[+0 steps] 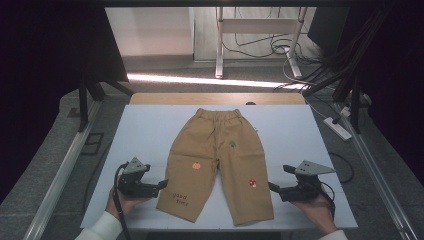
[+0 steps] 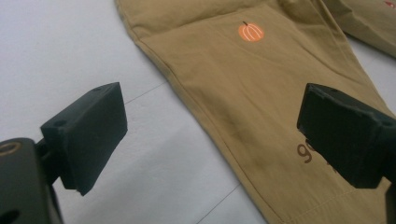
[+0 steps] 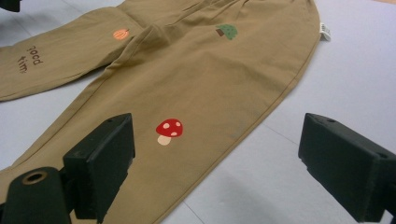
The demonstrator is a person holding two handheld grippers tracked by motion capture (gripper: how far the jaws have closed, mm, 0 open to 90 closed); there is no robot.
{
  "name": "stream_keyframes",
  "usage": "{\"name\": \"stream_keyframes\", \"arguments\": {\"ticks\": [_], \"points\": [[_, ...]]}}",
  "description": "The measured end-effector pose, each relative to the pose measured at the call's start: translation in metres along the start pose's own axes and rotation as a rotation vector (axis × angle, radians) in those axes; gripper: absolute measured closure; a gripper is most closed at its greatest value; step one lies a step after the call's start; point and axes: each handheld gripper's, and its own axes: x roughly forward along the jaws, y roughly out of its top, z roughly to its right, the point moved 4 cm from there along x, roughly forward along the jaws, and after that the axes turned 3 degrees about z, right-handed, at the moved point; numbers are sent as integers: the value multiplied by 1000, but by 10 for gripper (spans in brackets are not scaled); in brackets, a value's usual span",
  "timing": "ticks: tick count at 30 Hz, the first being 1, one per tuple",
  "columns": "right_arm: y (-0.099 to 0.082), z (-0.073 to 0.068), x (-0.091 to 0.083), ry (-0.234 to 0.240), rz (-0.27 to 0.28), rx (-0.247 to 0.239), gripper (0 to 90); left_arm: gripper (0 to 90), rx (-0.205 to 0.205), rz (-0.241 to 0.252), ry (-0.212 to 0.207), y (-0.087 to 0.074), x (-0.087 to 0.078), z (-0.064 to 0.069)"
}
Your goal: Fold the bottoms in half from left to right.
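Fingers (image 2: pixel 88 135) of left gripper (image 1: pixel 161 184) spread apart, nothing between, just beside left leg hem. Right gripper (image 1: pixel 272 187) jaws likewise gaping, near right leg's outer edge. Tan trousers (image 1: pixel 215 155) flat on white table (image 1: pixel 140 130), waistband at far side. Pumpkin (image 2: pixel 251 32), mushroom (image 3: pixel 168 129), green tree (image 3: pixel 227 31) prints; brown lettering, maybe "good time".
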Motion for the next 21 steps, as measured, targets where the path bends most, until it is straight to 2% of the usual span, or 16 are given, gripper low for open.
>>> {"name": "stream_keyframes", "arguments": {"ticks": [14,21], "points": [[1,-3,1,-4,-3,-21,116,88,-9,-8,8,0,0,-2],[2,-4,3,3,-3,-16,117,88,-11,-7,5,1,0,-3]]}}
